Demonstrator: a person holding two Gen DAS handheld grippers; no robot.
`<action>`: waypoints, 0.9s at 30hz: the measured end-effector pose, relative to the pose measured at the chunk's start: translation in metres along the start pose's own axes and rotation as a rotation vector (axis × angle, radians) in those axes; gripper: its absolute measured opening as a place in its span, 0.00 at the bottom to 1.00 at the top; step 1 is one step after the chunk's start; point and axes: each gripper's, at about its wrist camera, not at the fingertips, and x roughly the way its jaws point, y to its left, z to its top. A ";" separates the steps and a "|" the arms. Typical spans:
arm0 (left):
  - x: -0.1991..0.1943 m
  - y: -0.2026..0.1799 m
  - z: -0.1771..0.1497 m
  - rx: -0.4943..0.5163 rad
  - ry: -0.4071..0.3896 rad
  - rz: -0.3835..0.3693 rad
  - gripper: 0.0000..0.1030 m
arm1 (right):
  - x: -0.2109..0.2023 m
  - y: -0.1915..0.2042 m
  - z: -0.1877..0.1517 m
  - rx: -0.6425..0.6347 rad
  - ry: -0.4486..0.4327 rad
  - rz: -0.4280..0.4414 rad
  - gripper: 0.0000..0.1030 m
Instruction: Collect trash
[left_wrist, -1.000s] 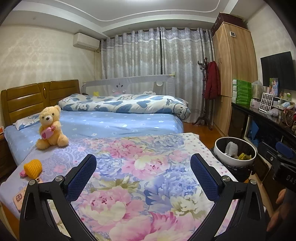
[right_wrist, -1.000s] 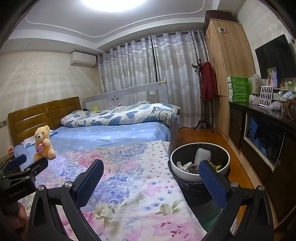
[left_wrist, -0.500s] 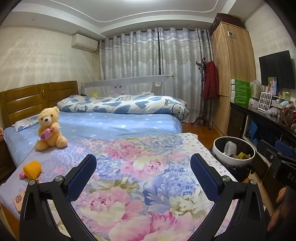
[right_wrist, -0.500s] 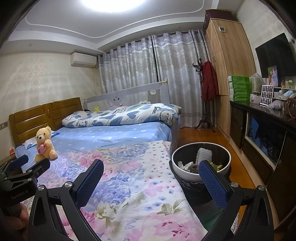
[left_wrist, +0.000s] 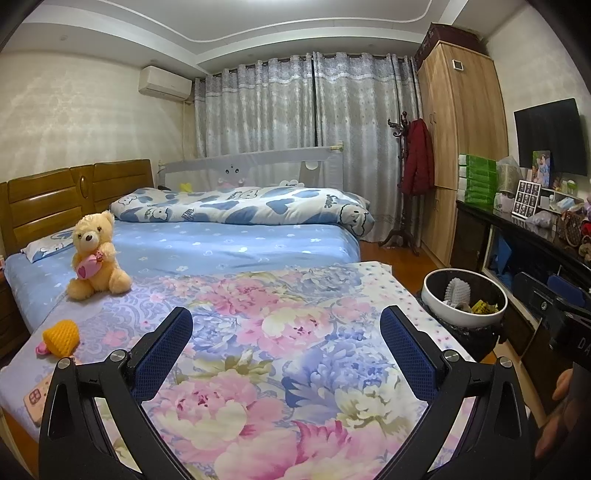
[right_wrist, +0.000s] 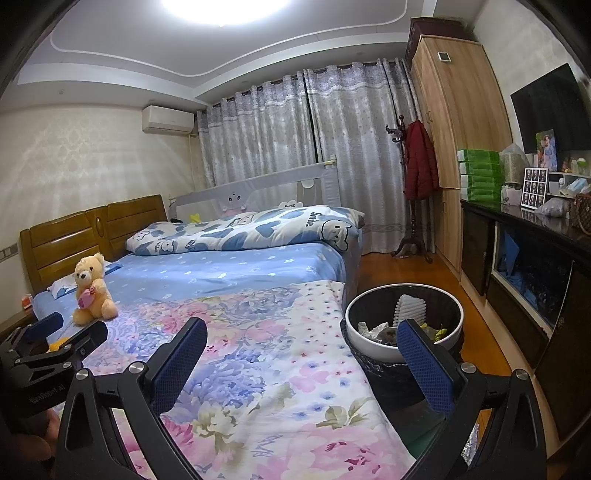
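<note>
Both grippers are held over the foot of the bed (left_wrist: 258, 332), fingers spread wide and empty: the left gripper (left_wrist: 286, 341) above the flowered cover, the right gripper (right_wrist: 301, 354) nearer the bin (right_wrist: 373, 349). The bin stands on the floor off the bed's right edge, already holding scraps. The likeliest trash left, a yellow lump (left_wrist: 62, 332), lies by the left edge, nearest the left gripper.

A teddy bear (left_wrist: 96, 256) sits on the bed (left_wrist: 229, 247); a bin (left_wrist: 464, 302) stands on its right.
</note>
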 end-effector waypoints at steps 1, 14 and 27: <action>0.000 0.000 0.000 0.000 0.002 -0.002 1.00 | 0.000 0.001 0.000 -0.001 0.000 0.000 1.00; 0.005 -0.004 -0.003 0.012 0.012 -0.009 1.00 | 0.001 0.010 0.001 -0.002 0.007 0.008 1.00; 0.010 -0.006 -0.008 0.018 0.025 -0.015 1.00 | 0.006 0.013 -0.001 0.001 0.019 0.019 1.00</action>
